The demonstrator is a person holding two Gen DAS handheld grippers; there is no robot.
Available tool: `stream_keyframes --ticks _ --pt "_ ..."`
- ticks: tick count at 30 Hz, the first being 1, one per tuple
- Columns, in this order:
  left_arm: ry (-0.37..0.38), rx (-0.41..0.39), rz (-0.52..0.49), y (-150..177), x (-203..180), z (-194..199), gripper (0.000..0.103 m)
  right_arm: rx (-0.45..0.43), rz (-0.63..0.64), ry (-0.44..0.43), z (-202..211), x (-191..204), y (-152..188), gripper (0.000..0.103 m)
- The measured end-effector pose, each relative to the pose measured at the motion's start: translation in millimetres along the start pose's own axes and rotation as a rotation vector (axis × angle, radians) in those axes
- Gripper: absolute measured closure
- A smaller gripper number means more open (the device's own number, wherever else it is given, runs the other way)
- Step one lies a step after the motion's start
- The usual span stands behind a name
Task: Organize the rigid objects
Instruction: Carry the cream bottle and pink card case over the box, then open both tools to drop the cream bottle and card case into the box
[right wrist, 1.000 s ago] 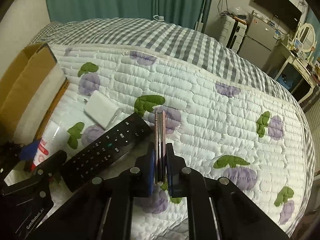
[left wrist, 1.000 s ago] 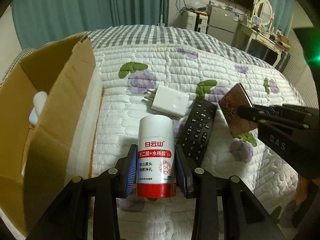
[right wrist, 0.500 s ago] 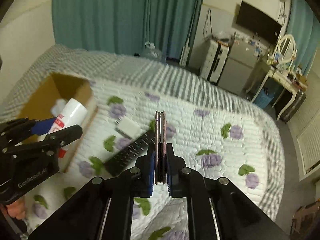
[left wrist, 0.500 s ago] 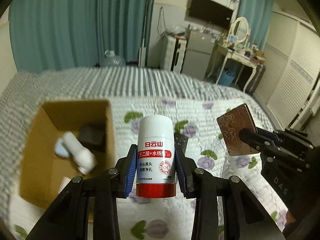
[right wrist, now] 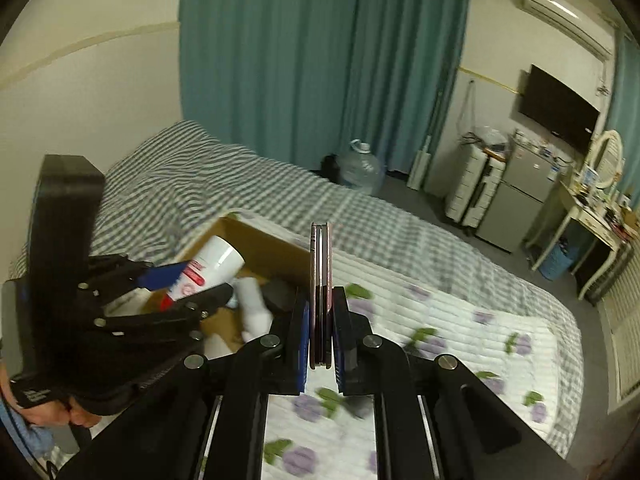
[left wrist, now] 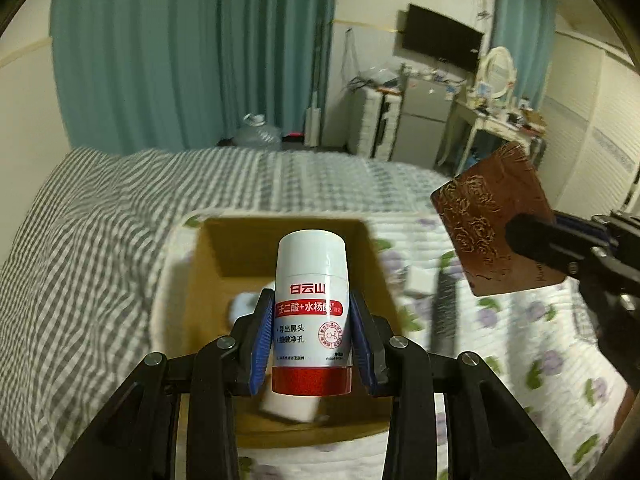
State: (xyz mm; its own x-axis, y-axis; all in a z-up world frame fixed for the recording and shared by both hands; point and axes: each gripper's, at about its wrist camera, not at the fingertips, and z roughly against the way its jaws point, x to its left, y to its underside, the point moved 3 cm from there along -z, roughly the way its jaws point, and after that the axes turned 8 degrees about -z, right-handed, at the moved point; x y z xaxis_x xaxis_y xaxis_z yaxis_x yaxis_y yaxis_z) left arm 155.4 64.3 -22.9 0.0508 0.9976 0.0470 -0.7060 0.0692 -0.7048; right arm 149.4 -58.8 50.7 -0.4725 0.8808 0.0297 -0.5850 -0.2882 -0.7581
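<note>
My left gripper [left wrist: 311,334] is shut on a white bottle with a red base [left wrist: 312,312] and holds it upright in the air above the open cardboard box [left wrist: 280,240] on the bed. The bottle also shows in the right wrist view [right wrist: 208,270], over the box [right wrist: 272,248]. My right gripper [right wrist: 320,336] is shut on a thin brown patterned case [right wrist: 320,292], seen edge-on. The case shows in the left wrist view [left wrist: 492,228], held high to the right of the box. A black remote [left wrist: 442,312] and a white charger [left wrist: 418,280] lie on the quilt.
The box holds a white bottle [right wrist: 252,308], a dark object [right wrist: 278,294] and other pale things. The bed has a white quilt with purple prints [right wrist: 460,320] and a grey checked cover [left wrist: 100,240]. Teal curtains, a water jug [right wrist: 360,168], a fridge and a dresser stand behind.
Both grippers have risen from the quilt and moved left with their loads. The bottle now hangs over the box opening, and the case is higher beside it.
</note>
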Motion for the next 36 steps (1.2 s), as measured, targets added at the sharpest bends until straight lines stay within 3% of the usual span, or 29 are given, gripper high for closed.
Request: stream_keyframes --ticks 6,14,15,17,20,26,31,32,33,35,36 --pt "-0.001 0.07 0.019 25 38 -39 0.067 0.076 0.018 -0.024 -57 35 7 0.094" --pt "0.063 0.091 -0.024 36 36 -68 0.064 0.162 -0.006 0.008 -111 25 26 0.094" --pt "0.068 0.089 -0.026 36 37 -69 0.063 0.175 -0.009 0.015 -117 24 29 0.094" --pt "0.058 0.074 -0.026 35 38 -68 0.048 0.187 -0.013 0.023 -123 20 32 0.094" --pt "0.063 0.05 -0.017 35 39 -62 0.044 0.208 -0.011 0.036 -131 20 36 0.094" --pt "0.047 0.012 -0.031 37 38 -47 0.042 0.254 -0.022 0.08 -141 20 48 0.094" --pt "0.003 -0.007 -0.021 35 46 -36 0.041 0.258 -0.115 0.003 -136 12 51 0.092" --pt "-0.007 -0.004 -0.016 34 47 -35 0.041 0.253 -0.124 -0.007 -133 12 49 0.083" --pt "-0.016 -0.003 -0.013 33 49 -34 0.041 0.243 -0.136 -0.016 -128 9 47 0.065" --pt "-0.038 0.006 -0.011 31 51 -33 0.04 0.207 -0.156 -0.009 -117 3 43 0.051" --pt "-0.044 0.009 -0.009 30 50 -29 0.04 0.191 -0.169 -0.013 -108 -3 39 0.051"
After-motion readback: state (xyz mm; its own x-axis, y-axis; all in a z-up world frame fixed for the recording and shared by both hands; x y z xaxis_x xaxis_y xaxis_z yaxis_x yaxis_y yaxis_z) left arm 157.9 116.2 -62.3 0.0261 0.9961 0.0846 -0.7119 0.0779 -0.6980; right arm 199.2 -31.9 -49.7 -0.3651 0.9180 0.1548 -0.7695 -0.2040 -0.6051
